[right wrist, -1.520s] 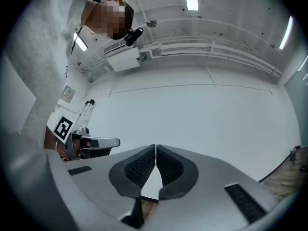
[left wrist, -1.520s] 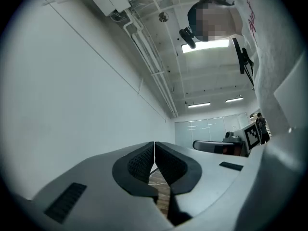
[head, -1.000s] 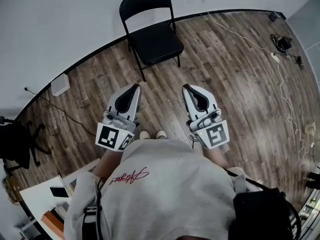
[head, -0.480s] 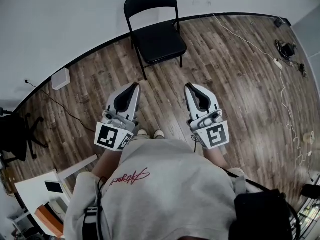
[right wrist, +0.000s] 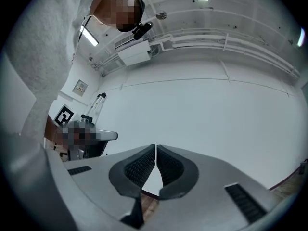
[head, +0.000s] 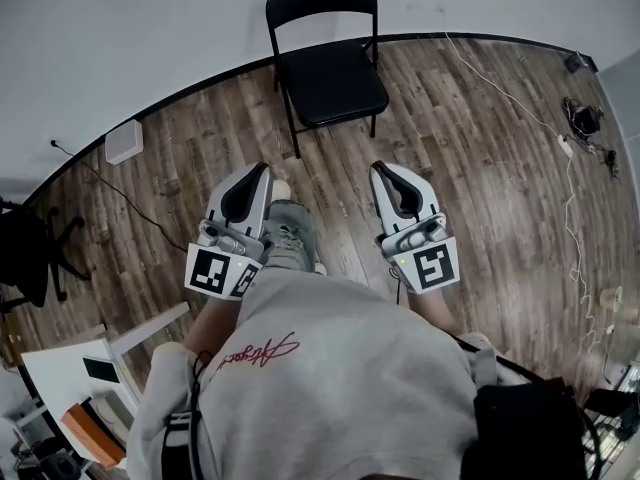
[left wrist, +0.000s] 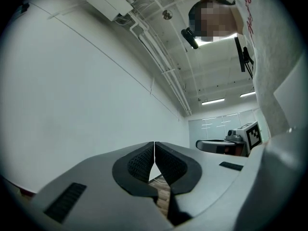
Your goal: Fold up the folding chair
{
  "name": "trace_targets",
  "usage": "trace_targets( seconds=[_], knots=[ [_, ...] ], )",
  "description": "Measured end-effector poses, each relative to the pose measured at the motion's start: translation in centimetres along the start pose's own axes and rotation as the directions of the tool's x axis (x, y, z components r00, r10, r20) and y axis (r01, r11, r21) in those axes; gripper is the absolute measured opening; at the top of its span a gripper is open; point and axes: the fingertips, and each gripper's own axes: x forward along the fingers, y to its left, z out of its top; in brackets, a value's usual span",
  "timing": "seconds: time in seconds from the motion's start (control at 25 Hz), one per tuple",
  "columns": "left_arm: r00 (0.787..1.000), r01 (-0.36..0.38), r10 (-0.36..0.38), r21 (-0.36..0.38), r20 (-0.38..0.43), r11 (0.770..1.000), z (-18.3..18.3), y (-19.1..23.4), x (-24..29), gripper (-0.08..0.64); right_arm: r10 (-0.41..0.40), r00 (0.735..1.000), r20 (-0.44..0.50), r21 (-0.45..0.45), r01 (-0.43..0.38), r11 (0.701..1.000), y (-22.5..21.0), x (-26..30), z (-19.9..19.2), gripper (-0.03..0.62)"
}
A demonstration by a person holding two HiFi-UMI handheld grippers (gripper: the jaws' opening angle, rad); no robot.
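Left hand-held gripper (head: 259, 172): you kept it clenched, its ribbed pads (left wrist: 142, 163) meeting at the tips with nothing between them. It pointed ahead toward the chair.
Right hand-held gripper (head: 381, 170): you kept this one clenched too, pads (right wrist: 169, 167) closed on each other and empty, and aimed the same way.
Spacing: you held the two side by side and apart, marker cubes (head: 214, 271) close to your sweatshirt (head: 330, 368).
Shoe (head: 286, 243): your grey shoe was lifted between the grippers, nearer the left one.
Chair (head: 338, 80): the black folding chair stood fully open with its seat flat. Its backrest was next to the white wall (head: 130, 38), ahead of both grippers and well apart from them. Neither gripper touched it.
Floor (head: 470, 158): wood planks ran under you and under the chair's legs.
Cable (head: 556, 133): a thin white cable trailed across the floor on your right.
White box (head: 123, 141): it sat at the foot of the wall on your left.
Bench (head: 62, 375): its white corner showed at your lower left, with a black office chair (head: 28, 263) beyond it.
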Motion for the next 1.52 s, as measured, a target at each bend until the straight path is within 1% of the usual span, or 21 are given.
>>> trace_targets(
  seconds=[0.16,0.2,0.36,0.56,0.64,0.8,0.88,1.0,1.04,1.12,1.16,1.24,1.28,1.32,1.36,1.4,1.44,1.48,1.52],
  knots=[
    [1.0,0.014,-0.014,0.02,0.009,1.0,-0.6,3.2,4.3,0.017,-0.043,0.999,0.0,-0.1,0.043,0.994,-2.2,4.3,-0.9,0.021],
    [1.0,0.019,-0.019,0.026,0.008,0.999,-0.9,4.2,5.5,0.017,-0.05,0.999,0.002,-0.111,0.05,0.993,-2.8,5.7,-1.3,0.02],
    [1.0,0.03,-0.03,0.033,0.006,0.999,-1.8,9.8,11.1,0.018,-0.072,0.997,0.037,-0.091,0.075,0.993,-6.2,12.7,-2.3,0.02],
    [0.997,0.079,-0.08,0.048,0.015,0.996,-1.0,16.0,18.7,0.018,-0.12,0.991,0.062,-0.096,0.126,0.987,-10.8,20.6,-2.7,0.02],
    [0.995,0.098,-0.099,0.049,0.023,0.994,-0.7,17.9,21.3,0.018,-0.15,0.987,0.06,-0.09,0.155,0.984,-12.5,23.1,-3.2,0.021],
    [0.992,0.128,-0.129,0.036,0.008,0.991,-0.8,21.4,25.2,0.018,-0.221,0.975,0.035,-0.079,0.223,0.972,-15.2,26.7,-4.3,0.02],
    [0.99,0.144,-0.144,0.025,0.001,0.989,-1.2,22.6,26.8,0.018,-0.219,0.975,0.025,-0.087,0.221,0.971,-16.0,28.2,-4.7,0.021],
    [0.985,0.167,-0.167,-0.005,-0.045,0.986,-2.7,23.5,28.4,0.018,-0.172,0.985,-0.001,-0.083,0.171,0.982,-16.4,29.7,-5.8,0.021],
    [0.981,0.179,-0.18,-0.019,-0.07,0.984,-3.5,23.5,28.8,0.018,-0.162,0.987,-0.012,-0.06,0.161,0.985,-16.5,29.9,-6.3,0.021],
    [0.971,0.199,-0.203,-0.047,-0.127,0.979,-5.3,23.5,29.6,0.018,-0.161,0.987,-0.027,0.03,0.161,0.986,-17.0,30.3,-7.6,0.023],
    [0.966,0.201,-0.208,-0.058,-0.156,0.978,-6.3,23.6,30.0,0.018,-0.167,0.986,-0.031,0.077,0.169,0.983,-17.4,30.4,-8.2,0.036],
    [0.957,0.192,-0.201,-0.065,-0.208,0.979,-8.4,24.1,30.7,0.022,-0.181,0.982,-0.052,0.133,0.187,0.973,-17.9,30.7,-10.0,0.159],
    [0.954,0.183,-0.193,-0.065,-0.23,0.981,-9.6,24.6,31.1,0.064,-0.188,0.979,-0.075,0.147,0.197,0.969,-18.0,30.8,-11.3,0.169],
    [0.95,0.174,-0.185,-0.064,-0.252,0.983,-11.0,25.2,31.5,0.146,-0.198,0.975,-0.104,0.16,0.213,0.964,-18.2,30.8,-12.8,0.178],
    [0.946,0.164,-0.176,-0.066,-0.274,0.984,-12.6,26.0,32.0,0.183,-0.212,0.967,-0.138,0.18,0.235,0.955,-18.5,30.8,-14.6,0.19],
    [0.941,0.147,-0.162,-0.07,-0.296,0.987,-14.4,26.9,32.6,0.201,-0.23,0.957,-0.178,0.21,0.266,0.941,-19.0,30.6,-16.8,0.204],
    [0.936,0.124,-0.142,-0.076,-0.321,0.989,-16.3,27.9,33.3,0.224,-0.249,0.943,-0.22,0.253,0.302,0.919,-19.5,30.3,-19.2,0.215],
    [0.931,0.096,-0.119,-0.084,-0.346,0.992,-18.3,29.0,34.0,0.24,-0.269,0.927,-0.262,0.304,0.344,0.889,-19.9,29.7,-21.7,0.222],
    [0.924,0.064,-0.094,-0.092,-0.37,0.994,-20.4,30.1,34.5,0.255,-0.288,0.909,-0.301,0.358,0.388,0.849,-20.2,29.0,-24.3,0.228]
  ],
)
